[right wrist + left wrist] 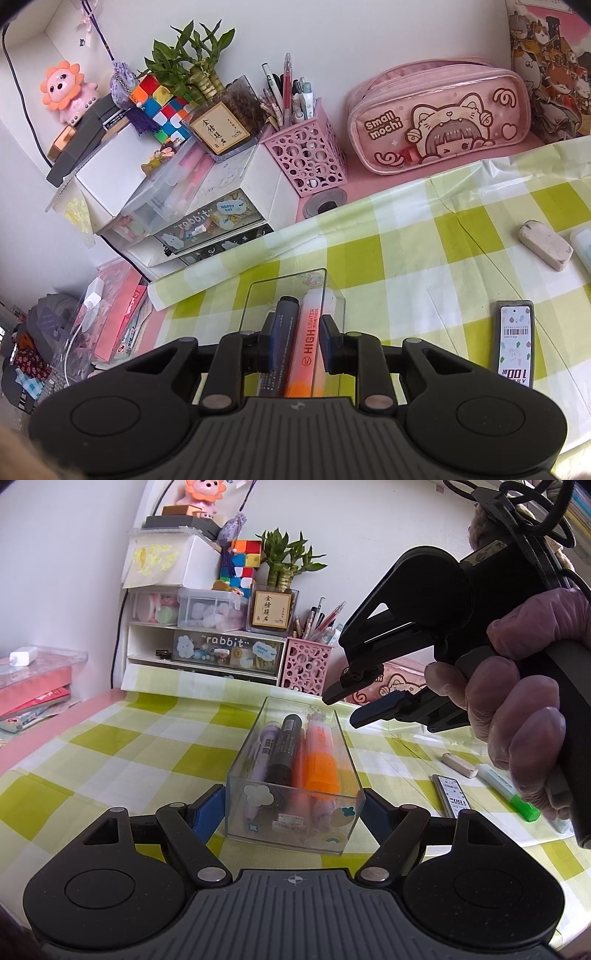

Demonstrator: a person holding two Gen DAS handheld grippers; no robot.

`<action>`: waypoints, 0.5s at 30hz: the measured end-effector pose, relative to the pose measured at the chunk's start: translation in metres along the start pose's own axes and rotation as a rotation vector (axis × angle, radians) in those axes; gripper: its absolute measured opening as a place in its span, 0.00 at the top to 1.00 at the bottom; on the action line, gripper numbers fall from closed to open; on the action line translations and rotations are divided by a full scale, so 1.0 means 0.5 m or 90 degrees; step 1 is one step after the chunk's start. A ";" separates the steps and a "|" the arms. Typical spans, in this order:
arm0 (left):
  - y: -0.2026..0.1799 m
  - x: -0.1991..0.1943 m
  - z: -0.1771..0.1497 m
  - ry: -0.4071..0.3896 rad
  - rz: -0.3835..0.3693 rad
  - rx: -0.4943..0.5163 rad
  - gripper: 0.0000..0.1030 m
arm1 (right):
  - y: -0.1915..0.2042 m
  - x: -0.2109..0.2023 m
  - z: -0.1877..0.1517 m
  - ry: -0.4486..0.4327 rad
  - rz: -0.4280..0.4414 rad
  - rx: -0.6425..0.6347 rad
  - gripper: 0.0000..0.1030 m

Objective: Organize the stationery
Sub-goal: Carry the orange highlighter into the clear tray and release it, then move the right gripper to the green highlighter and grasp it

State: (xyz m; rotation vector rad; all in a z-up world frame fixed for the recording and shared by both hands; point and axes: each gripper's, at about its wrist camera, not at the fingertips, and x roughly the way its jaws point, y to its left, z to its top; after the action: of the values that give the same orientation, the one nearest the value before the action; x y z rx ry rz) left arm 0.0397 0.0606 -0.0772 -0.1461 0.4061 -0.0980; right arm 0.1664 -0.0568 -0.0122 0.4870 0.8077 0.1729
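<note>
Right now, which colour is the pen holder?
Pink, with round holes; the pen holder shows best in the right wrist view.

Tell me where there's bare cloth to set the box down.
Bare checked cloth lies left of the clear box, toward the pink desk edge. Right of the box is crowded: lead case, eraser, green highlighter.

Upright clear box (291, 775) of markers (317, 764)

clear glossy plastic box (291, 805), smooth walls, stickers on front. tablecloth (122, 746) looks like glossy creased plastic sheet. left gripper (293, 810) matt black plastic, blue textured pads.
</note>
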 end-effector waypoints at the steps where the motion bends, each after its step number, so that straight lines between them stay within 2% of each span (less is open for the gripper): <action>1: 0.000 0.000 0.000 0.000 0.000 0.000 0.26 | -0.003 -0.002 0.001 -0.001 0.001 0.001 0.78; 5: 0.002 0.000 -0.001 -0.001 0.000 0.000 0.26 | -0.019 -0.017 0.001 -0.003 0.010 -0.005 0.75; 15: 0.003 0.000 -0.002 -0.002 -0.001 0.002 0.26 | -0.100 -0.098 0.000 -0.063 -0.030 -0.056 0.55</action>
State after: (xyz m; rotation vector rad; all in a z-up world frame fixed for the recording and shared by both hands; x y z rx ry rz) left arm 0.0393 0.0617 -0.0781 -0.1435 0.4035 -0.0994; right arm 0.1312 -0.1166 -0.0043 0.3902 0.7106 0.1392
